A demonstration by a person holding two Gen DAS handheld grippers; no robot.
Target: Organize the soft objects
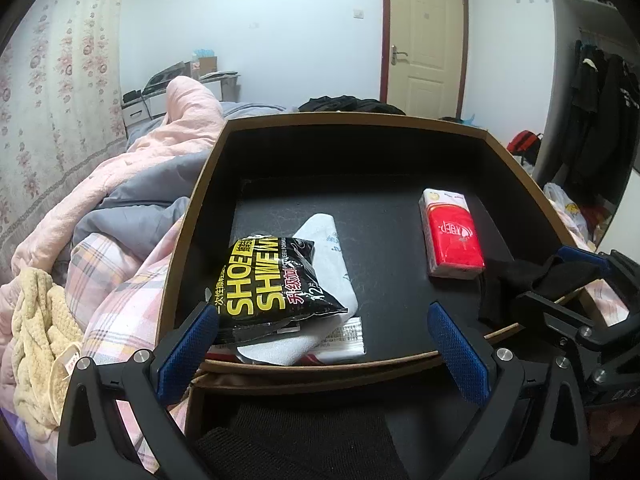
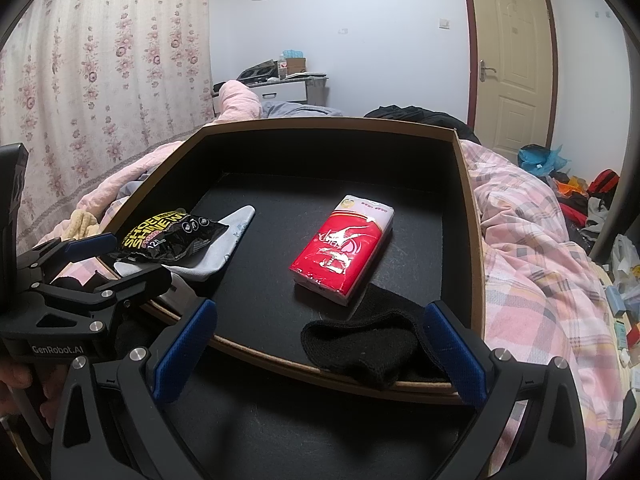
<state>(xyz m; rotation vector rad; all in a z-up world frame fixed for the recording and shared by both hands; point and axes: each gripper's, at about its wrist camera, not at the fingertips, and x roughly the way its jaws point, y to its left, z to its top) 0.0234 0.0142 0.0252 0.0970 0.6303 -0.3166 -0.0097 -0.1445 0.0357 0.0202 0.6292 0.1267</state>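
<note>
From the left wrist view, our left gripper [image 1: 322,340] hangs over the near rim of the black tray [image 1: 192,216] on the bed, its jaws spread wide with nothing between them. Just ahead of its left finger lies the black shoe-wipe packet [image 1: 268,280], resting on a white cloth [image 1: 332,256]; both run away from us, leaning slightly to the right. The red tissue pack [image 1: 452,236] lies farther right, apart from them. At the right edge our right gripper [image 1: 560,280] shows beside a black sock [image 1: 500,284] draped over the tray's near rim; we cannot tell from here whether it touches the sock.

From the right wrist view, our right gripper [image 2: 320,344] is also spread open and empty. The black sock [image 2: 364,348] lies directly between its fingers, half over the tray's near rim [image 2: 256,350], its long axis running roughly across the jaws. The red tissue pack [image 2: 344,244] sits just beyond the sock, touching or nearly so. Our left gripper [image 2: 116,260] is off to the left, next to the packet [image 2: 168,236] and the white cloth [image 2: 224,240].

We judge the right hand nearer the sock: it needs only to advance slightly and close.
</note>
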